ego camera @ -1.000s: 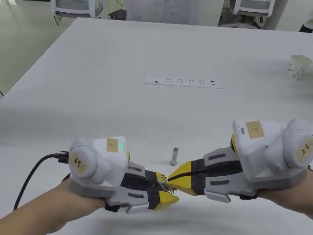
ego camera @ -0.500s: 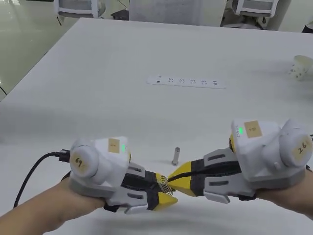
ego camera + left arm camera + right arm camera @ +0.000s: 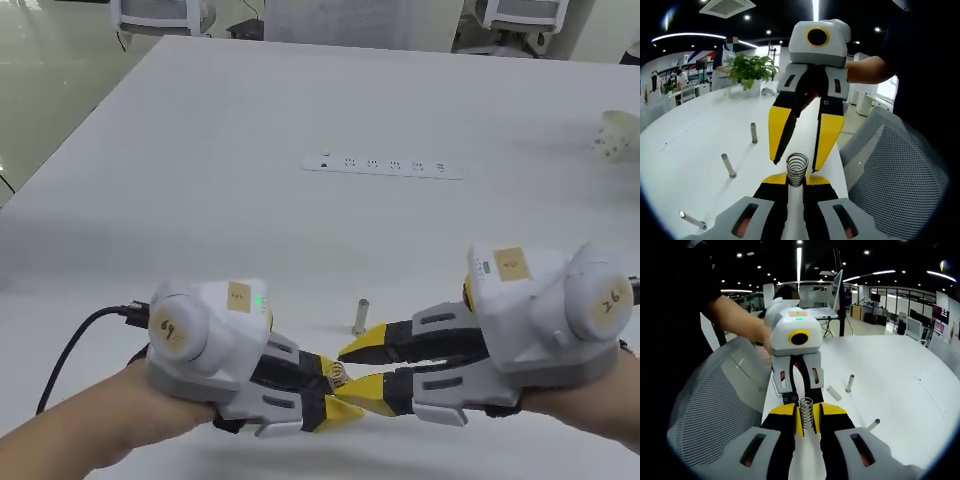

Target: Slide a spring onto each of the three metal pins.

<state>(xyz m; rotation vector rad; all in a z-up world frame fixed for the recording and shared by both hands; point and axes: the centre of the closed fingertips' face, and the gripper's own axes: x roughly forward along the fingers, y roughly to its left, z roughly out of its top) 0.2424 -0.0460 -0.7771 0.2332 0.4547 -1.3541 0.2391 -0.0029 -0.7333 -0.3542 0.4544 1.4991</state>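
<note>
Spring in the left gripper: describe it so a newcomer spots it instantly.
On the white workbench, near its front edge, two yellow-tipped grippers meet nose to nose. The spring is the small metal coil pinched in the left gripper, poking between the right gripper's open jaws. Unlike the other spring, lying loose on the workbench, this one is held in the air.

Left tool [image 3: 335, 388], right tool [image 3: 348, 375]: white-grey housings, black-and-yellow jaws, tan number stickers [image 3: 238, 296]; black cable [image 3: 70, 350] on left.

Spring [image 3: 338, 374] mostly hidden btwn jaws; cup [image 3: 620, 133] cropped.
</note>
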